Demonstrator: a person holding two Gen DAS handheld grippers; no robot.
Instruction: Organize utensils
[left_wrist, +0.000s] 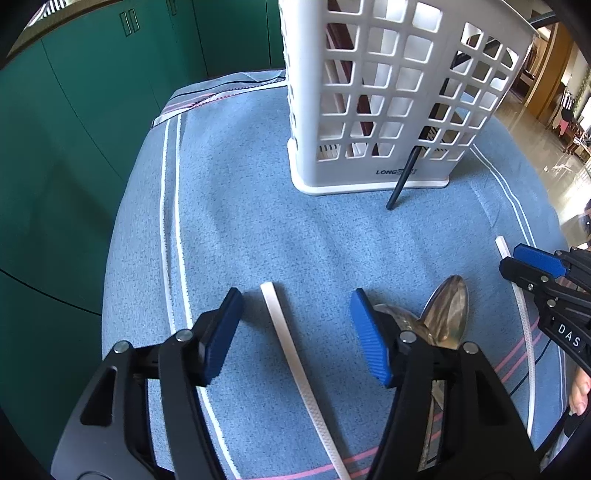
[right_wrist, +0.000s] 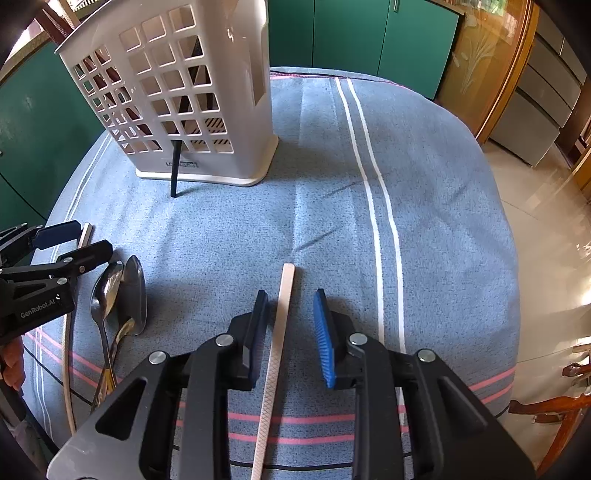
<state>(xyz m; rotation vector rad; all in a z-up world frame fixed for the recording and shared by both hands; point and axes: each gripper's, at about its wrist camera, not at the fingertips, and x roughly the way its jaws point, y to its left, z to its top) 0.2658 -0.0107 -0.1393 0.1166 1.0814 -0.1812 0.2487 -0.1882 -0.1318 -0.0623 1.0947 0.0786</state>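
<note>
My left gripper (left_wrist: 295, 299) stands open over the blue cloth. A white chopstick (left_wrist: 291, 350) lies on the cloth between its pads, touching neither. Two metal spoons (left_wrist: 447, 310) lie just right of its right finger. My right gripper (right_wrist: 291, 294) is also open, narrower, with a second pale chopstick (right_wrist: 280, 332) lying between its pads and a gap on each side. The white lattice utensil basket (left_wrist: 388, 92) stands upright at the far side of the table. A black chopstick (left_wrist: 402, 181) pokes out through a low hole in it onto the cloth.
The blue striped cloth (right_wrist: 406, 184) covers a rounded table; its edges drop off left and right. Each gripper shows at the other view's side edge, the right gripper (left_wrist: 517, 258) and the left gripper (right_wrist: 92, 238). Green cabinets (left_wrist: 92, 110) stand behind.
</note>
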